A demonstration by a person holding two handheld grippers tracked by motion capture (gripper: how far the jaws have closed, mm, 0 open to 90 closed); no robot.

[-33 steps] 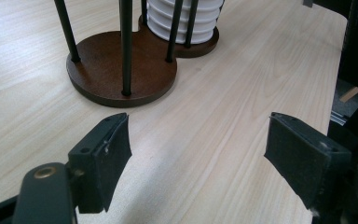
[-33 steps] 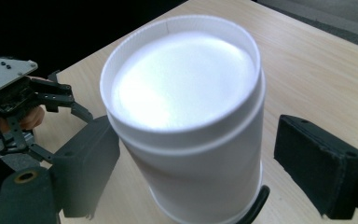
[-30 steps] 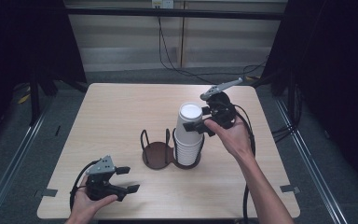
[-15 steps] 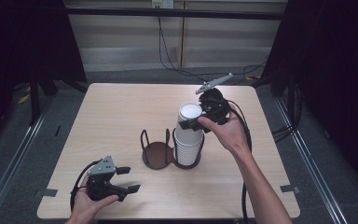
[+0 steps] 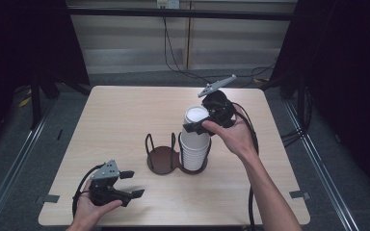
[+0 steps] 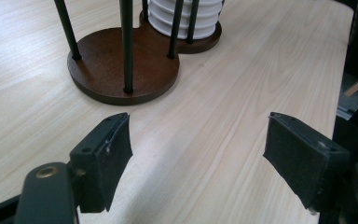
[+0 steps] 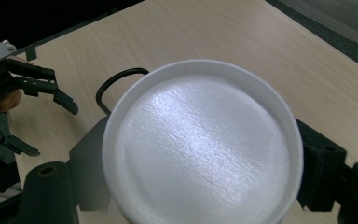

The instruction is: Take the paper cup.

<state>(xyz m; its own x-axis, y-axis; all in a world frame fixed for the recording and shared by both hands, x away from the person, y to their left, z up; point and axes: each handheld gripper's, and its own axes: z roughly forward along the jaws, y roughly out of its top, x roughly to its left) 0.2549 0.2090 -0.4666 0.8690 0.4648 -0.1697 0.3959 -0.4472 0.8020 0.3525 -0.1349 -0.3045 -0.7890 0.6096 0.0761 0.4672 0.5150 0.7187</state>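
A stack of white upside-down cups [image 5: 194, 150] stands in the right ring of a brown two-ring cup holder [image 5: 163, 159] with black wire posts. My right gripper [image 5: 198, 127] is shut on the top cup [image 5: 196, 115], one jaw on each side of it; the cup's round bottom [image 7: 200, 149] faces the right gripper view's camera. My left gripper [image 5: 134, 184] rests open near the table's front left, its jaws wide apart over bare wood. The left gripper view looks at the holder's base [image 6: 121, 70] and the foot of the cup stack [image 6: 182, 21] beyond my left gripper [image 6: 200, 154].
The holder's left ring [image 5: 160, 144] holds nothing. The light wooden table [image 5: 125, 115] stands on a grey floor, with dark curtains at both sides. Cables [image 5: 250, 144] trail from the right gripper across the table's right side.
My right gripper has shifted a little to the left and tilted, so its jaws now sit around the top cup. The left gripper has stayed still.
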